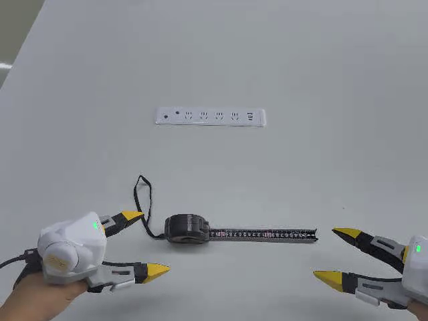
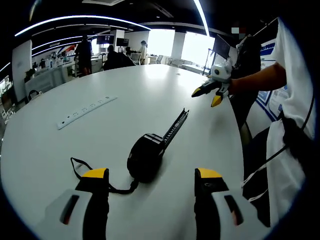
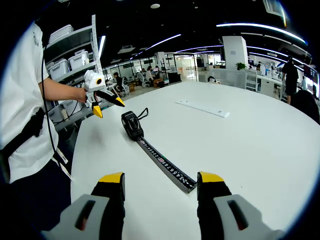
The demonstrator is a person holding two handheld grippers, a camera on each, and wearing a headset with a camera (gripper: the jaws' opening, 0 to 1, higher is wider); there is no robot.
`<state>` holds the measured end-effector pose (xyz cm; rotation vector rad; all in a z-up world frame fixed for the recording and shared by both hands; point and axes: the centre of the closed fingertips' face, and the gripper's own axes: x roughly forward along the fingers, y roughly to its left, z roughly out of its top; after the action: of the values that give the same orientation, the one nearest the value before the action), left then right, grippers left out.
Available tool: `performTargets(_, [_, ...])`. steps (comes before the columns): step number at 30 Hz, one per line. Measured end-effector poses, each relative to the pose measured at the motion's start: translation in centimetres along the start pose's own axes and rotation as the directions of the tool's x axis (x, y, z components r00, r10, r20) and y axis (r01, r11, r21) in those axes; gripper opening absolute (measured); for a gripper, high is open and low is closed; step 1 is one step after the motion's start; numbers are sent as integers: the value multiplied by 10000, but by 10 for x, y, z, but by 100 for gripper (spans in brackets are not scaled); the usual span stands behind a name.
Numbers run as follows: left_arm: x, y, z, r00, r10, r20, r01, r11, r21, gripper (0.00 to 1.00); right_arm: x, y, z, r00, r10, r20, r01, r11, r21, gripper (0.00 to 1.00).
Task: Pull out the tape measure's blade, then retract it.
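Note:
A black tape measure [image 1: 187,229] lies on the white table [image 1: 267,67], its blade [image 1: 262,235] pulled out to the right and lying flat, with a black wrist strap [image 1: 142,200] looping off its left side. My left gripper [image 1: 148,242] stands open just left of the case [image 2: 145,156], touching nothing. My right gripper [image 1: 340,255] is open a short way right of the blade's tip [image 3: 186,184], which lies between and ahead of its fingers. The case [image 3: 131,124] sits at the blade's far end in the right gripper view.
A white power strip [image 1: 210,117] lies farther back on the table, also seen as the strip [image 2: 86,111] in the left gripper view. Shelves with bins [image 3: 70,60] and people stand beyond the table.

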<state>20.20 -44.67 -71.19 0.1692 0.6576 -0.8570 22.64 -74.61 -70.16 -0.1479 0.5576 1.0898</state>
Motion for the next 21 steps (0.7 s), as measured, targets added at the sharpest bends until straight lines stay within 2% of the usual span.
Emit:
performTargets(4, [3,-1,4,9996,271,76,-268,9990,-362,68,4,-2,1,10000,-22,77,21,10000,83,58])
performTargets(6, [5,-5,4,9997,228,95,-224,9990,-385,68,5,-2,1,10000,-7,91,6,9999,105,57])
performTargets(7, [5,-12,9,9997,244,85,-240,9988,-433,68,5,-2,1,9999,-27,132,25,9999,143,57])
performTargets(8, [5,-13,10,9996,251,119,-245,9986,-478,68,6,-3,2,9998,-43,177,40,9998,177,57])
performTargets(9, [5,-11,10,9995,297,102,-291,9980,-559,68,7,-3,3,9998,-62,207,57,9997,227,57])
performTargets(16, [4,-17,14,9974,707,128,-690,9922,-1033,68,10,-3,5,9993,-188,313,179,9995,260,57])
performTargets(21, [5,-13,11,9935,1118,209,-1078,9843,-1395,68,13,-3,4,9992,-184,359,172,9993,329,57])
